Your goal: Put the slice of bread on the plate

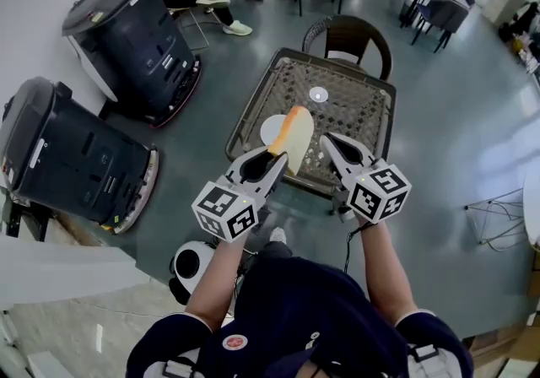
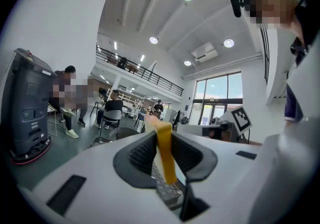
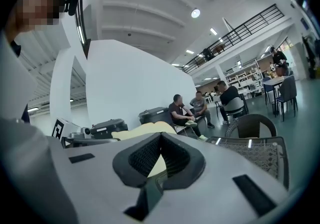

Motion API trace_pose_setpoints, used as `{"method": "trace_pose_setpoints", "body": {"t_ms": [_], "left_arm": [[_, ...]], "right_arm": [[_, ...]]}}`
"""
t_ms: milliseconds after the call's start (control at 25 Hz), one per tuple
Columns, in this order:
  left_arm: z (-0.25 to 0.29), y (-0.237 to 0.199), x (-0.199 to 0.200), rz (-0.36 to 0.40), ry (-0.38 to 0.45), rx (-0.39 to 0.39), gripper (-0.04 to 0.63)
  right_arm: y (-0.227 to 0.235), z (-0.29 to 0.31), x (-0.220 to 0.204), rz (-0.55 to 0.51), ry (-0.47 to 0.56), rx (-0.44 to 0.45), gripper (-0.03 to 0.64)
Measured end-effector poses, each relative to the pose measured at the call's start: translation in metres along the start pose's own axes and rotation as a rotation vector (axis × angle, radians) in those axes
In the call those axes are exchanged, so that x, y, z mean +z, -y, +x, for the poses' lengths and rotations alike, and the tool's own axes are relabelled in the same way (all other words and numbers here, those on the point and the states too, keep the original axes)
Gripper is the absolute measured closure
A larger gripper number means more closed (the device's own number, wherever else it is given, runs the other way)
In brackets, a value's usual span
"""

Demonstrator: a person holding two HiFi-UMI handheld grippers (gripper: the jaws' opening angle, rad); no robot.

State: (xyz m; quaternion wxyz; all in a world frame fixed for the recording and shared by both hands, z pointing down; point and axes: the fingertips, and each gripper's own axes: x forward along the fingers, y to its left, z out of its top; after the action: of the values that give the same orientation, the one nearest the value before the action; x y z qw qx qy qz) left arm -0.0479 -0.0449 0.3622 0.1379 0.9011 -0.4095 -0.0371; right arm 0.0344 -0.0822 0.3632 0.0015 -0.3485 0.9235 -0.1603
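Currently your left gripper (image 1: pixel 276 154) clamps the tan-crusted pale slice of bread (image 1: pixel 295 136) edgewise in the air, and your right gripper (image 1: pixel 329 145) is closed on nothing, so a jolt could drop it short of the round white plate (image 1: pixel 270 128).

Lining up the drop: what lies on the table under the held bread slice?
A white plate on the wicker table; the bread slice covers its right part, hiding that.
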Motion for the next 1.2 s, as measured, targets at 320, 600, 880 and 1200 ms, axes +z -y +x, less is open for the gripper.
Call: {"method": "trace_pose_setpoints", "body": {"t_ms": [320,600,880,1200], "left_arm": [[0.016,-0.054,0.010,-0.006,-0.026,-0.046,0.503],[0.025,-0.075,0.005,-0.025,-0.050,-0.069,0.503],[0.028,-0.084,0.001,-0.042,-0.060,-0.073,0.503],[0.035,-0.092,-0.003,-0.044,-0.066,-0.063,0.503]], "right_arm": [[0.014,0.048,0.008,0.008,-0.004,-0.044,0.611],[0.026,0.064,0.003,0.026,-0.014,-0.080,0.611],[0.029,0.073,-0.003,0.038,-0.031,-0.085,0.611],[0.035,0.083,-0.006,0.045,-0.046,-0.074,0.611]]}}
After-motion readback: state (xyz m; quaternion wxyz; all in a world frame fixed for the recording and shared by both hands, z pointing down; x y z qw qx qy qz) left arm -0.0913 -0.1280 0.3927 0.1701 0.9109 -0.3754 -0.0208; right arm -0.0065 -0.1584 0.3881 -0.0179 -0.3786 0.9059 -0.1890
